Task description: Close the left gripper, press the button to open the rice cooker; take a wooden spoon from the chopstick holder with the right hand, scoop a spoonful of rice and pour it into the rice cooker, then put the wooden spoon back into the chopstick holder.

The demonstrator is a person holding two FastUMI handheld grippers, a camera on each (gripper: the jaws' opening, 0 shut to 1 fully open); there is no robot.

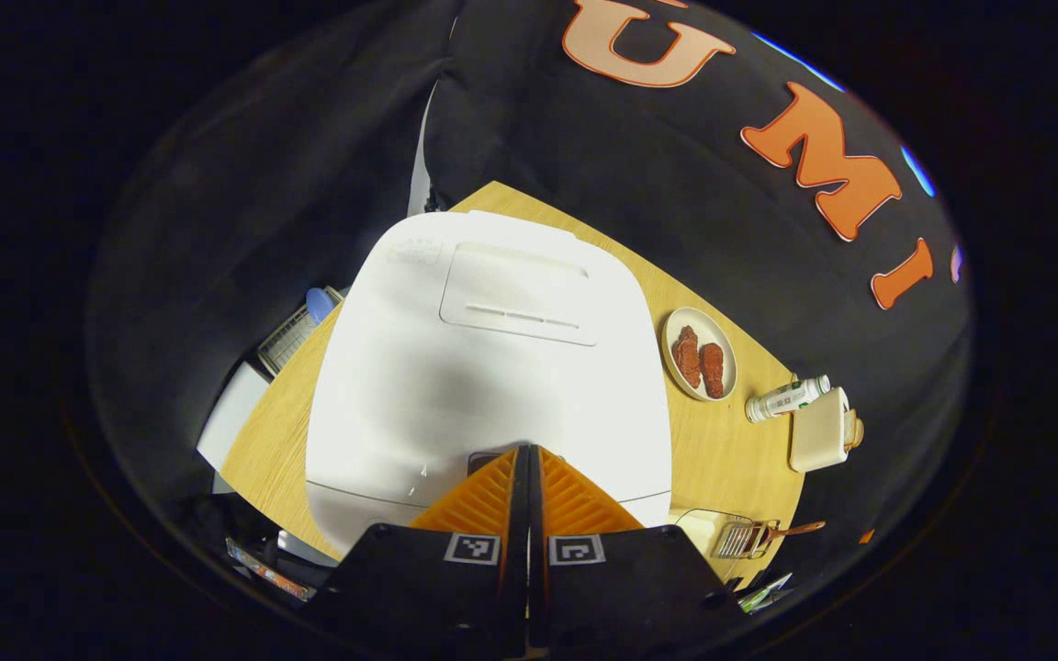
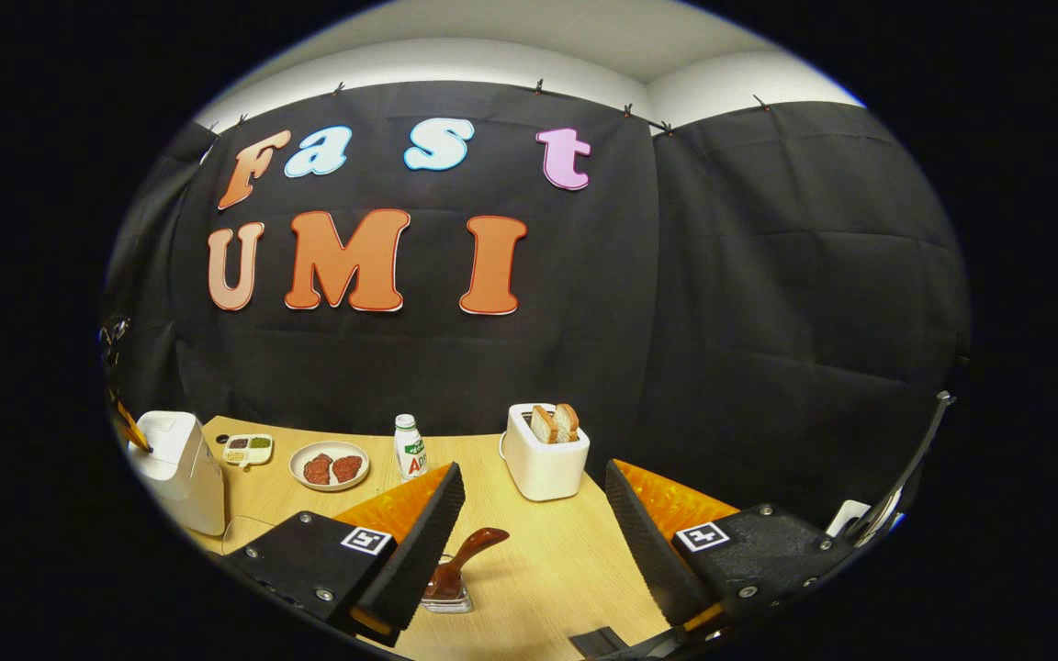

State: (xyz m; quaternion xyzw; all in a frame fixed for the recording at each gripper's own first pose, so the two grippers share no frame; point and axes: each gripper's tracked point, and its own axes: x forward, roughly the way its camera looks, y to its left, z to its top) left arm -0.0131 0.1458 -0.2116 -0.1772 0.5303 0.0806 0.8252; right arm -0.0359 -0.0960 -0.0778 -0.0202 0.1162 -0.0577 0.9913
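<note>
The first step is in hand: the left gripper (image 1: 526,459) has its fingers pressed together with nothing between them, and its tips sit at the front edge of the white rice cooker (image 1: 483,367), whose lid is down; whether they touch the button I cannot tell, as the tips hide it; the next move calls for a firm push there until the lid springs up. The right gripper (image 2: 534,514) hangs wide open and empty above the worktop (image 2: 547,560), well right of the rice cooker; the wooden spoon (image 2: 467,555) stands in the chopstick holder (image 2: 446,597) just below its left finger, awaiting pickup.
</note>
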